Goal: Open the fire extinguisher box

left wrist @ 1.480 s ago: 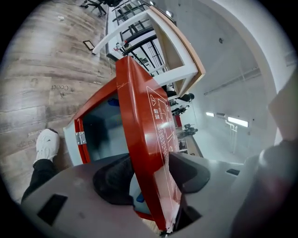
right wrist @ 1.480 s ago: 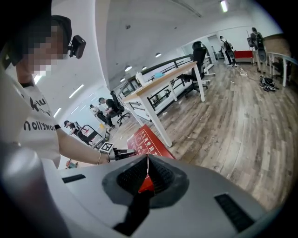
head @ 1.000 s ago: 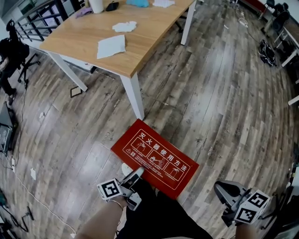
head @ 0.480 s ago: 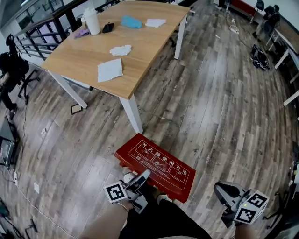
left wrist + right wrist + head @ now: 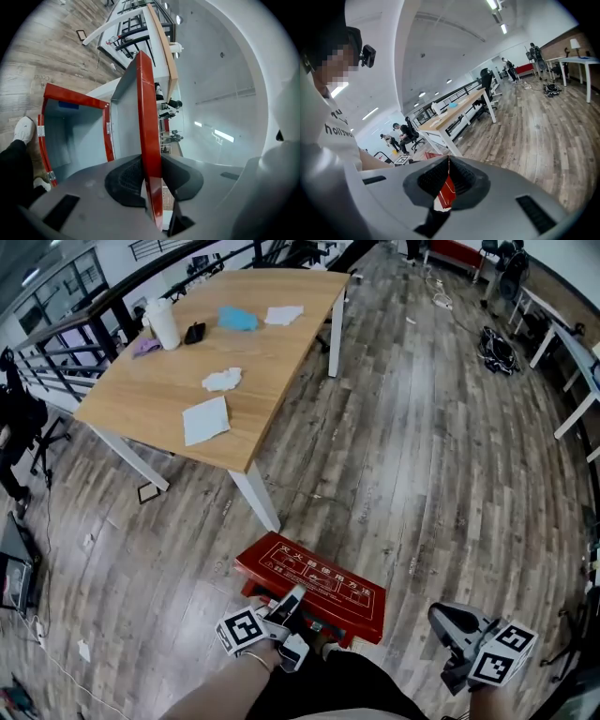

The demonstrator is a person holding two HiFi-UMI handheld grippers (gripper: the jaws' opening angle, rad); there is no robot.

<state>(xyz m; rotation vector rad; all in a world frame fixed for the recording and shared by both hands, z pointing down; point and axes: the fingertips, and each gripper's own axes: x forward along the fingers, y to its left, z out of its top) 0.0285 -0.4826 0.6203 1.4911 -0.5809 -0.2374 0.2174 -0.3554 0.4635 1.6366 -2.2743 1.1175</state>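
The red fire extinguisher box (image 5: 314, 585) lies on the wooden floor by my feet, its lid printed with white instructions. My left gripper (image 5: 292, 599) is shut on the lid's near edge. In the left gripper view the red lid (image 5: 146, 117) stands edge-on between the pads, lifted off the box, and the grey inside (image 5: 70, 136) shows under it. My left gripper (image 5: 151, 176) presses on the lid from both sides. My right gripper (image 5: 445, 620) hangs to the right of the box, apart from it. In its own view my right gripper (image 5: 448, 176) has its jaws together, holding nothing.
A wooden table (image 5: 281, 343) with papers, a cup and small items stands beyond the box, its white leg (image 5: 255, 495) close to the box's far side. My white shoe (image 5: 22, 130) is beside the box. Bags (image 5: 495, 348) and white desks are far right.
The left gripper has closed on the lid's near edge and raised it, so the lid has gone from flat to tilted up. The right gripper has stayed in place.
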